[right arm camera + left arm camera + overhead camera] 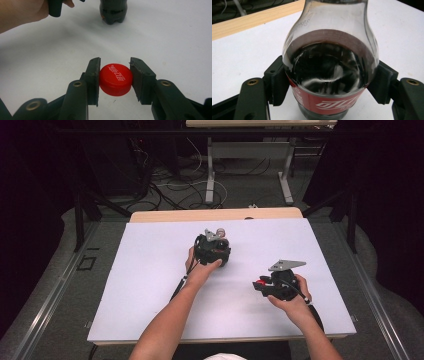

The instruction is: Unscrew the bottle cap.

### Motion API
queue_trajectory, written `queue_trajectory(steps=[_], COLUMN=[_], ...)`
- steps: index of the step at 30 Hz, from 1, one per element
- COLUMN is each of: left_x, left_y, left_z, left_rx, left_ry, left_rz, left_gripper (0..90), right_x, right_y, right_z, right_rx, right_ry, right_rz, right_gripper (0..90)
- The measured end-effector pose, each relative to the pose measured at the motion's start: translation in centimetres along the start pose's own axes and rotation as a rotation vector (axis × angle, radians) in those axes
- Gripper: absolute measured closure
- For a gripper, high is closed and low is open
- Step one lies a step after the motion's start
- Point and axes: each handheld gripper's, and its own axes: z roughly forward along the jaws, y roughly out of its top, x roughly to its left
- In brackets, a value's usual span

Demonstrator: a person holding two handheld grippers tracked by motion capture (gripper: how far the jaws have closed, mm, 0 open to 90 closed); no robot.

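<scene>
A clear cola bottle with dark drink and a red label stands upright on the white table, near the middle. My left gripper is shut on it, one pad pressed against each side of its body. From above, the left gripper covers most of the bottle, whose open neck pokes out behind it. To the right and nearer the front, my right gripper is shut on a red bottle cap, low over the table. The high view shows that cap at the right gripper's tips. The bottle's base lies beyond it.
The white table ends in a wooden strip at the back. Beyond it, cables lie on the floor beside another table's legs. The person's left hand shows at the upper left of the right gripper view.
</scene>
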Motion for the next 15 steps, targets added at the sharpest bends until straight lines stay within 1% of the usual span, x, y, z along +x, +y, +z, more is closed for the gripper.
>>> queue_trajectory(steps=[1,2,3,5,6,7,11,13,15], left_x=[0.0,-0.03,0.01,0.01,-0.03,-0.17,-0.25,-0.18,-0.07], left_y=[-0.11,-0.18,-0.29,-0.37,-0.45,-0.48,-0.5,-0.49,-0.46], left_z=[0.03,-0.06,-0.1,-0.25,-0.2,-0.19,-0.19,-0.19,-0.26], left_rx=[-0.01,-0.006,-0.009,-0.001,-0.012,-0.014,-0.014,-0.013,-0.004], left_ry=[0.003,0.004,0.002,-0.002,0.0,0.003,0.007,0.002,-0.005], left_rz=[0.002,-0.002,0.004,0.009,0.012,0.001,0.001,-0.004,0.0], left_gripper=[29.5,29.5,29.4,29.2,29.2,29.1,29.0,28.8,28.5], right_x=[0.0,0.07,0.07,0.1,0.14,0.13,0.21,0.2,0.15], right_y=[0.0,-0.02,-0.03,-0.05,-0.05,-0.04,-0.03,-0.02,-0.05], right_z=[-0.01,0.01,0.04,0.09,0.1,0.15,0.12,0.08,0.07], right_rx=[0.007,0.008,0.008,0.007,0.01,0.006,0.006,0.005,0.007], right_ry=[0.004,0.001,0.0,-0.001,0.002,0.006,0.006,0.002,0.002], right_rz=[0.001,0.009,0.009,0.009,0.012,0.007,0.007,0.01,0.013], right_gripper=[60.9,61.0,61.0,61.0,60.9,61.0,61.0,61.0,61.0])
